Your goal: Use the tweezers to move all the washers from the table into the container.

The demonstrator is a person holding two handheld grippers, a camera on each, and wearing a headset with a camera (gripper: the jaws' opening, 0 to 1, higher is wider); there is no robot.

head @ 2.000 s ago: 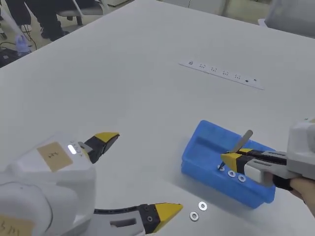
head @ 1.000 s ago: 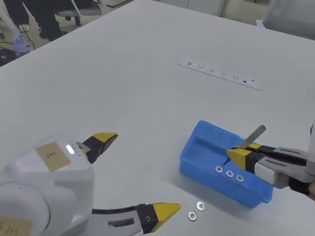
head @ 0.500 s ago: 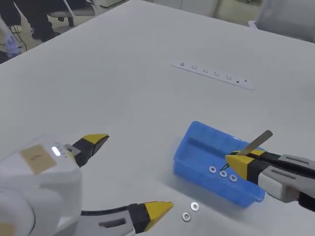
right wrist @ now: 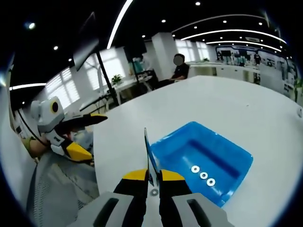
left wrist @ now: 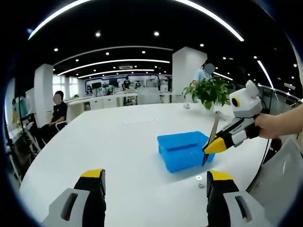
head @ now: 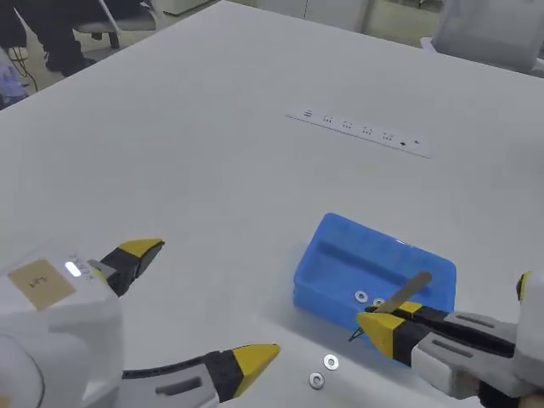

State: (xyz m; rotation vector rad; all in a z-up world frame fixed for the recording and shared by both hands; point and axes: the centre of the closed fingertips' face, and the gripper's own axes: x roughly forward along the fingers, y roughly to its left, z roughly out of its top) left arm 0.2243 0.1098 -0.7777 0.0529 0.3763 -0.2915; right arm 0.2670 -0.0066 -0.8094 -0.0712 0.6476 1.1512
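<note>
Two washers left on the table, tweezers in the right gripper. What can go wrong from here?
1. The washers lie flat and close together on the smooth table; the tweezers may skid one away.
2. The right gripper pinches the tweezers partway along; pressing down could pivot them.
3. The container is unsteadied, the left gripper open and apart from it; a bump might shift it.

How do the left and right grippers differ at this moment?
The left gripper has its jaws spread wide and holds nothing; the right gripper is shut on the tweezers. The left gripper hangs over bare table; the right gripper is at the near edge of the blue container. Both have yellow-tipped jaws.
</note>
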